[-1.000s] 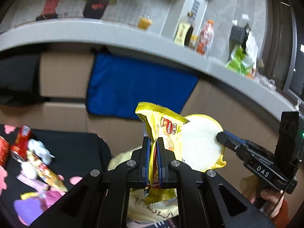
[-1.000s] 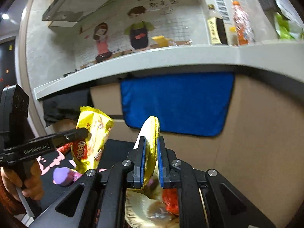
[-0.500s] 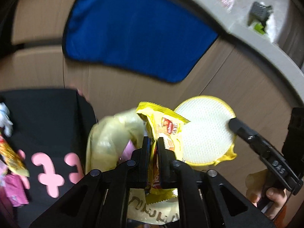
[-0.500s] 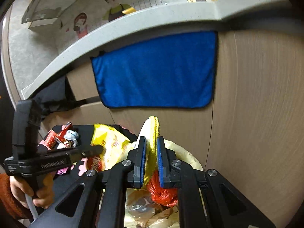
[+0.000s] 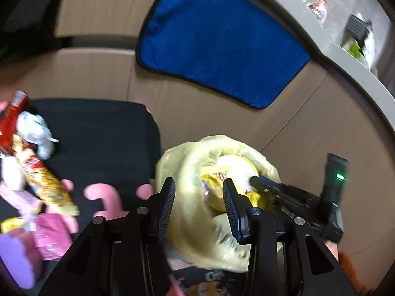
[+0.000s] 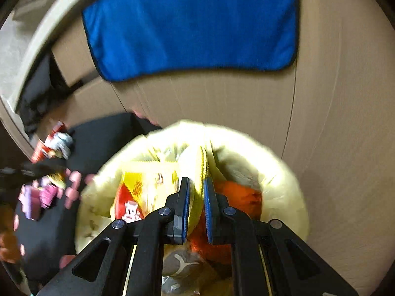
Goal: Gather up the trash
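A pale yellow trash bag point(image 5: 197, 227) stands open beside a black mat, and it also shows in the right wrist view point(image 6: 291, 192). My left gripper point(image 5: 198, 190) is open and empty above the bag's rim. A yellow snack packet point(image 6: 145, 190) lies inside the bag. My right gripper point(image 6: 197, 192) is shut on the rim of a yellow and white round pad point(image 6: 197, 162) and holds it down in the bag. The pad point(image 5: 237, 170) and the right gripper point(image 5: 284, 194) also show in the left wrist view. An orange wrapper point(image 6: 237, 197) lies in the bag.
More trash lies on the black mat point(image 5: 98, 135) at left: a red can point(image 5: 12, 113), crumpled white paper point(image 5: 37, 133), a snack wrapper point(image 5: 44, 182), a pink packet point(image 5: 49, 236). A blue cloth point(image 5: 222, 49) hangs on the beige wall behind the bag.
My left gripper has opened and let go of the yellow snack packet, which now lies in the bag. My right gripper has lowered the round pad into the bag. Both views have tilted downward.
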`<state>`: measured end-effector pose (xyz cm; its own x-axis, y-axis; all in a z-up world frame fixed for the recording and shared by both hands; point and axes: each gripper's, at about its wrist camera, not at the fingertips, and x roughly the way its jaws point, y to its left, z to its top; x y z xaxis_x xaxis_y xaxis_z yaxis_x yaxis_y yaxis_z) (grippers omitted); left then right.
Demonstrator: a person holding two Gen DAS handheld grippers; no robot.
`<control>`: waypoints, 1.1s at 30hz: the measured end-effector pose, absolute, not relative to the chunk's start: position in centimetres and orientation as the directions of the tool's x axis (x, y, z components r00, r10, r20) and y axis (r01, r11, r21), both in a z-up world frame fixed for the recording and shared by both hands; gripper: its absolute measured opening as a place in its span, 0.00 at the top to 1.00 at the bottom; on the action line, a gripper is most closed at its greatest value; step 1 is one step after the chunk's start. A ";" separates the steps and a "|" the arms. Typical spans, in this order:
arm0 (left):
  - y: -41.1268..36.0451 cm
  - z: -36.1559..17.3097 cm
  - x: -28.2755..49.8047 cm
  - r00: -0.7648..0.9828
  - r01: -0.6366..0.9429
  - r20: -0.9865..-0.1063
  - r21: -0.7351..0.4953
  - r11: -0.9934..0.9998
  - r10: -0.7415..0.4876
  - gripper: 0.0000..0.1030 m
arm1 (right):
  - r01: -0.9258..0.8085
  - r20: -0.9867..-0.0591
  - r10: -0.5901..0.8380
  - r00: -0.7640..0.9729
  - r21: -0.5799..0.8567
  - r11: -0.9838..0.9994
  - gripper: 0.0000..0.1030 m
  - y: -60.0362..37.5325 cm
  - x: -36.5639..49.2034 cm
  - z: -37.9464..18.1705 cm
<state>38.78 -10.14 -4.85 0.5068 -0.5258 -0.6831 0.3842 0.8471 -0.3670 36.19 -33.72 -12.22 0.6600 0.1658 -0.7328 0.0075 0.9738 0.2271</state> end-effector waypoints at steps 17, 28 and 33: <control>6.0 -4.0 32.9 0.696 0.215 -0.625 -0.287 0.934 -0.353 0.60 | 0.044 -0.673 0.096 0.733 0.187 0.981 0.55 -32.0 30.6 -7.7; 16.2 -6.7 32.0 0.696 0.035 -0.657 -0.373 0.927 -0.290 0.60 | -0.164 -0.614 0.317 0.723 0.293 0.942 0.51 -22.5 29.5 -5.8; 15.8 -7.6 33.3 0.649 0.150 -0.637 -0.429 0.891 -0.416 0.60 | -0.244 -0.631 0.393 0.669 0.313 0.918 0.51 -18.5 29.6 -6.8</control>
